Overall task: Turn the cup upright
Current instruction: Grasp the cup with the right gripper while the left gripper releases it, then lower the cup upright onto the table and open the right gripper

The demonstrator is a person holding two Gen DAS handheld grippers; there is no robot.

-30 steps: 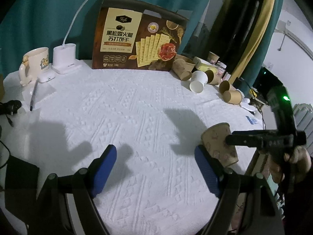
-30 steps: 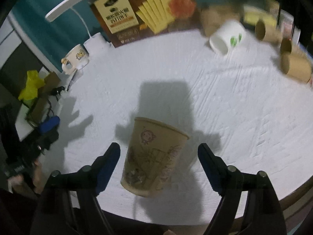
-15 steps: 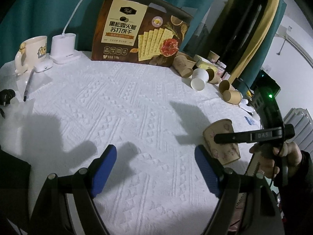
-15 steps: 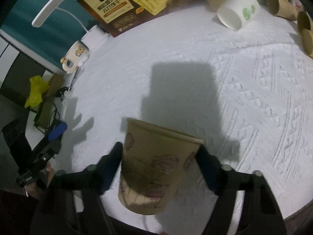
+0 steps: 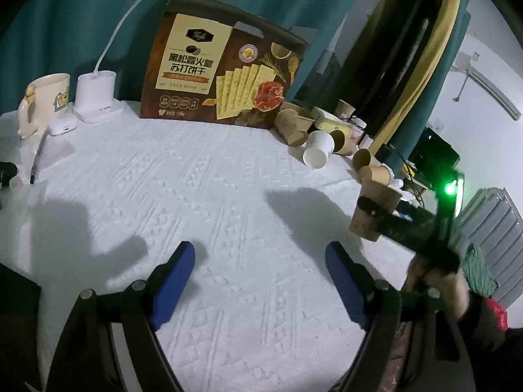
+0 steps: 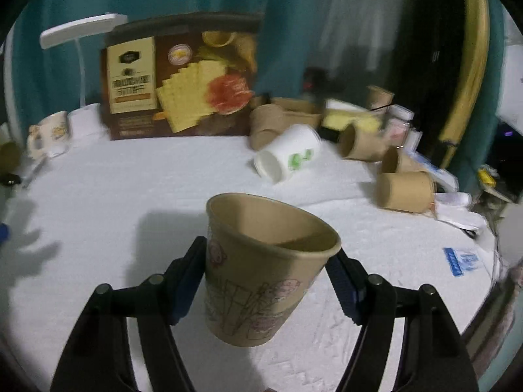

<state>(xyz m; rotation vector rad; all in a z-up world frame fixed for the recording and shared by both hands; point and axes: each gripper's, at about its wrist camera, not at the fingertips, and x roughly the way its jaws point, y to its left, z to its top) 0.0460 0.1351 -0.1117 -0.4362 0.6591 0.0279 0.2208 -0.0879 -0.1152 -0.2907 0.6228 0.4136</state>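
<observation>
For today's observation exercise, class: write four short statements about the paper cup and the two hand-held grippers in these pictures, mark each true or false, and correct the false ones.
1. The right hand-held gripper is clamped on the patterned paper cup. True.
2. The held cup's mouth faces down. False: its open mouth faces up.
3. The left hand-held gripper holds a cup too. False: it is open and holds nothing.
4. A white cup lies on its side near the cracker box. True.
</observation>
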